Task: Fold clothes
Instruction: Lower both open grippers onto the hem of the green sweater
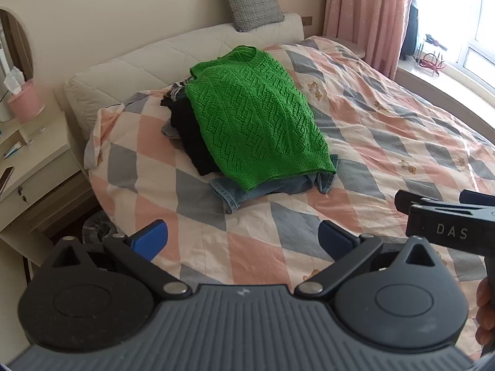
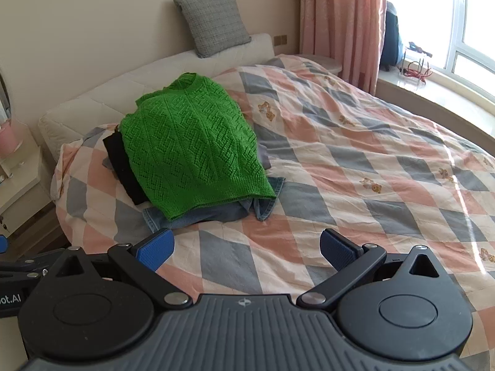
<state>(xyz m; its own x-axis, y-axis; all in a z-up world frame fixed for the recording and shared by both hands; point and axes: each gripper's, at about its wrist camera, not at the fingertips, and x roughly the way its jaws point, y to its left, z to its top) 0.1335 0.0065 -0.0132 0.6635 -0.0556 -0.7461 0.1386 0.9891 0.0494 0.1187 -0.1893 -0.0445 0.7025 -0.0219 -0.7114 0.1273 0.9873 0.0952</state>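
Green sweater [image 2: 191,145] ahead-left of gaping, empty right tongs [image 2: 246,252].

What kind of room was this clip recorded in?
A home bedroom, most likely. A bed with a pink, grey and cream checked quilt carries a pile of clothes topped by a green knitted sweater, with a grey woven cushion on the padded headboard and pink curtains by the window.

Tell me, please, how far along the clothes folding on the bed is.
Done: nothing looks folded. The green knit sweater lies draped over a heap with a black garment and denim. In hand: nothing; the left gripper and right gripper hang open, short of the heap. Left: all of it.
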